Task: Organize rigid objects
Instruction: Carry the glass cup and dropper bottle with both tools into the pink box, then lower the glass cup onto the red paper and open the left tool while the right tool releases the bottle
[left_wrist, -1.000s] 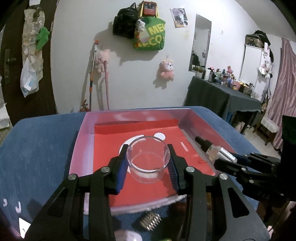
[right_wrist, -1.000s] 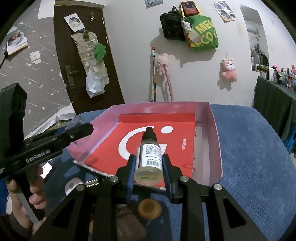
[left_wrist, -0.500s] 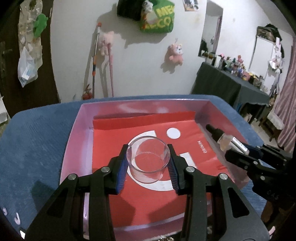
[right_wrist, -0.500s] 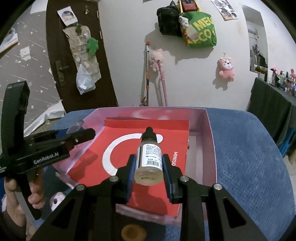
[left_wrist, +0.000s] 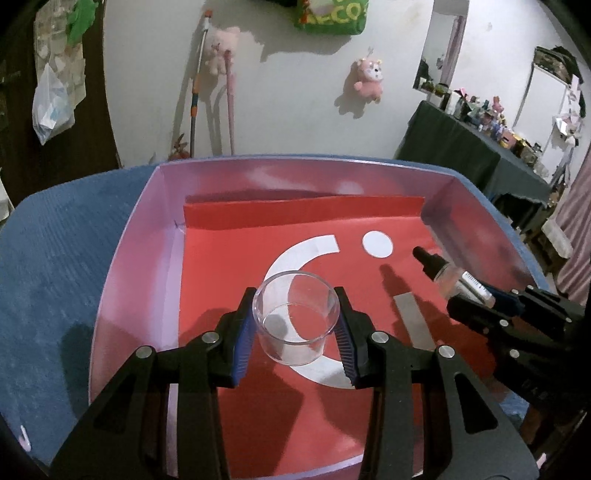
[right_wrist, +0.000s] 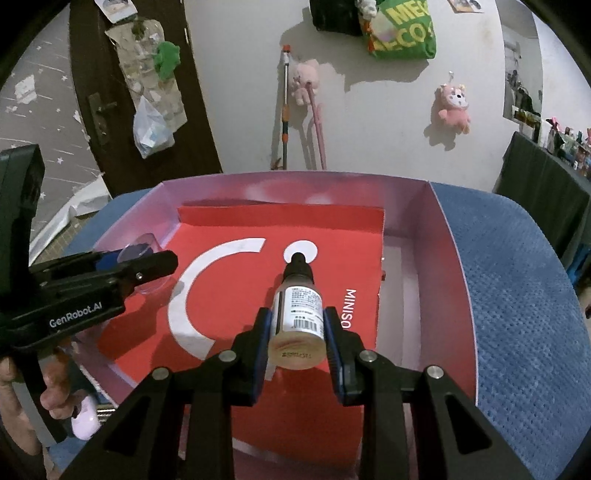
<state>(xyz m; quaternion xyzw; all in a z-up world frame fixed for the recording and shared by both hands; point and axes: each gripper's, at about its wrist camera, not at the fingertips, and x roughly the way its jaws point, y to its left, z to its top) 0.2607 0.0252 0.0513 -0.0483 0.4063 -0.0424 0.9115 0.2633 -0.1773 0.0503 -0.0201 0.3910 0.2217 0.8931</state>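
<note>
Carrying over pink box (left_wrist: 129, 266): left gripper (left_wrist: 295, 328) pinching glass cup (left_wrist: 295, 317), right gripper (right_wrist: 297, 332) pinching dropper bottle (right_wrist: 297, 310); next, lower and release inside.

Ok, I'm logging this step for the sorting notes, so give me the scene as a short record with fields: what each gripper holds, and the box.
left gripper: shut on the glass cup, held upright over the box
right gripper: shut on the dropper bottle, black cap pointing away from the camera
box: open, pale walls, on the blue surface
box floor: red sheet with a white arc and dot
items lying in the box: none seen
</note>
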